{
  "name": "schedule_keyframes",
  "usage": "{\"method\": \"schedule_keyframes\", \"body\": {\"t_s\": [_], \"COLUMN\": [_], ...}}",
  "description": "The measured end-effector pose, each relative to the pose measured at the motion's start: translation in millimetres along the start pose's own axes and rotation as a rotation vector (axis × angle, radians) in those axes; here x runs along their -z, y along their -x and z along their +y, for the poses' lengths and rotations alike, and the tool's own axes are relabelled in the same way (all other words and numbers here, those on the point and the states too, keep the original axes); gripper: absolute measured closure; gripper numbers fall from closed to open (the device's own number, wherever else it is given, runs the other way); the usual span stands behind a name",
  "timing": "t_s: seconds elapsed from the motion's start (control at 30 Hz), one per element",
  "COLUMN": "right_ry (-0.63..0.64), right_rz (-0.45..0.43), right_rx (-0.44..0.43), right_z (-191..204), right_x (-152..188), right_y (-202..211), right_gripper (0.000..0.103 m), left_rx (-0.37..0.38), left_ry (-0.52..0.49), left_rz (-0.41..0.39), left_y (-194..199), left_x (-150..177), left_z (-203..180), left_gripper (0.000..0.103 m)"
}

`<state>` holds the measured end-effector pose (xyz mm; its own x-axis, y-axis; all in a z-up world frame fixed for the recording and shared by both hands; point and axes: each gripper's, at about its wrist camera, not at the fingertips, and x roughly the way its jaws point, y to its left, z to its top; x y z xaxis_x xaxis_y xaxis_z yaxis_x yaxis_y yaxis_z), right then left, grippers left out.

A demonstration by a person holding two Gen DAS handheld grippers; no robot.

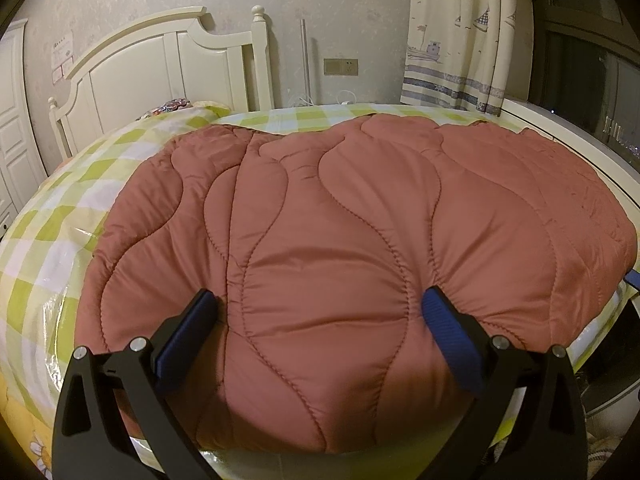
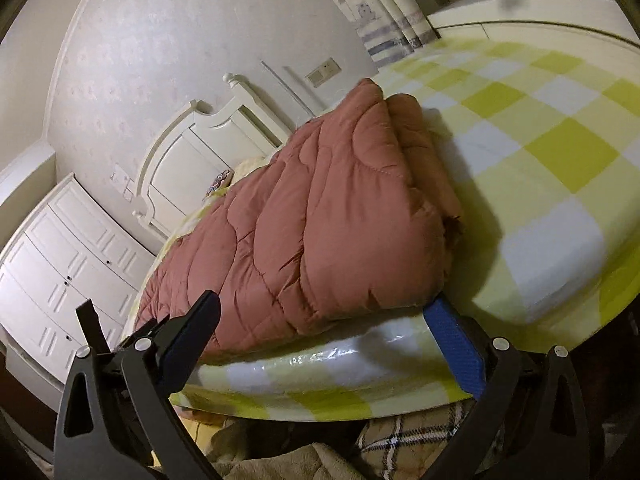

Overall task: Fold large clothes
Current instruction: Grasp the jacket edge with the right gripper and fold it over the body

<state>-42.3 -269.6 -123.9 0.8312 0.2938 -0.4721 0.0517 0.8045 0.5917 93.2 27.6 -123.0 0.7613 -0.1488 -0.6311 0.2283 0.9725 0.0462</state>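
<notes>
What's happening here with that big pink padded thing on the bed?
A person holding a gripper in each hand is folding a quilted pink coat laid on a bed with a green-checked cover. The coat already looks folded over itself into a thick bundle. The left gripper is open, its fingers on either side of the coat's near edge. The right gripper is open too, near the bundle's corner at the bed's edge. Neither has clamped yet.

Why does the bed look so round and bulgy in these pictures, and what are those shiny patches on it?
Both views use fisheye lenses, which bend straight edges. In the left wrist view the quilted garment balloons. In the right wrist view glare sits on a clear plastic cover at the bed's edge, and the warm indoor light throws soft shadows.
</notes>
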Motion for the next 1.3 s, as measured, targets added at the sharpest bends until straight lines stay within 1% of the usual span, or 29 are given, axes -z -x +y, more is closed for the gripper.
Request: {"method": "schedule_keyframes", "body": {"t_s": [0.13, 0.2, 0.3, 0.37, 0.47, 0.57, 0.63, 0.73, 0.8, 0.83, 0.9, 0.97, 1.0, 1.03, 1.07, 1.1, 1.13, 1.2, 1.23, 1.3], "right_ry": [-0.020, -0.034, 0.004, 0.033, 0.021, 0.016, -0.001, -0.064, -0.107, -0.117, -0.118, -0.131, -0.149, -0.168, -0.188, -0.210, -0.226, -0.243, -0.249, -0.223], "right_rz": [0.019, 0.061, 0.085, 0.069, 0.057, 0.049, 0.044, 0.020, -0.027, -0.042, -0.071, -0.099, -0.097, -0.081, -0.072, -0.079, -0.086, -0.091, -0.099, -0.117], "right_rx": [-0.025, -0.076, -0.078, -0.060, -0.050, -0.022, 0.013, 0.077, 0.153, 0.171, 0.181, 0.150, 0.088, 0.058, 0.059, 0.058, 0.038, -0.003, -0.040, -0.075], "right_z": [1, 5, 15, 20, 21, 24, 28, 35, 42, 44, 49, 52, 52, 50, 47, 43, 38, 29, 24, 22], "right_x": [-1, 3, 10, 10, 6, -2, -9, -18, -22, -22, -24, -27, -30, -33, -34, -35, -36, -36, -36, -34], "right_y": [0, -2, -6, -9, -14, -26, -36, -51, -61, -66, -76, -83, -87, -90, -93, -94, -95, -95, -92, -87], "right_gripper": [0.006, 0.007, 0.007, 0.007, 0.007, 0.007, 0.006, 0.004, 0.004, 0.004, 0.004, 0.004, 0.009, 0.021, 0.025, 0.035, 0.045, 0.055, 0.060, 0.065], "left_rx": [0.002, 0.003, 0.000, 0.002, 0.002, 0.003, 0.004, 0.005, 0.008, 0.009, 0.010, 0.009, 0.008, 0.008, 0.007, 0.006, 0.005, 0.004, 0.004, 0.002], "left_ry": [0.001, 0.002, 0.002, 0.002, 0.002, 0.002, 0.003, 0.002, 0.002, 0.001, 0.000, -0.001, 0.000, 0.000, 0.000, 0.000, 0.000, -0.003, -0.003, -0.007], "left_rz": [0.000, 0.002, -0.001, -0.002, -0.001, 0.000, 0.000, 0.000, 0.000, -0.001, -0.002, -0.003, -0.003, -0.003, -0.004, -0.004, -0.005, -0.005, -0.004, 0.006], "left_y": [-1, -1, -1, -1, -1, -1, -1, -1, -1, -2, -2, -2, -3, -2, -2, -2, -2, -2, -1, 0], "left_x": [0, 0, 1, 1, 0, 1, 1, 1, 1, 2, 2, 2, 2, 2, 2, 2, 2, 3, 3, 1], "left_z": [1, 1, 0, 1, 1, 0, 0, -1, -1, -1, -2, -3, -4, -3, -3, -3, -4, -6, -6, -8], "left_gripper": [0.002, 0.002, 0.002, 0.002, 0.002, 0.002, 0.002, 0.002, 0.002, 0.002, 0.002, 0.002, 0.002, 0.002, 0.002, 0.002, 0.002, 0.002, 0.002, 0.002]}}
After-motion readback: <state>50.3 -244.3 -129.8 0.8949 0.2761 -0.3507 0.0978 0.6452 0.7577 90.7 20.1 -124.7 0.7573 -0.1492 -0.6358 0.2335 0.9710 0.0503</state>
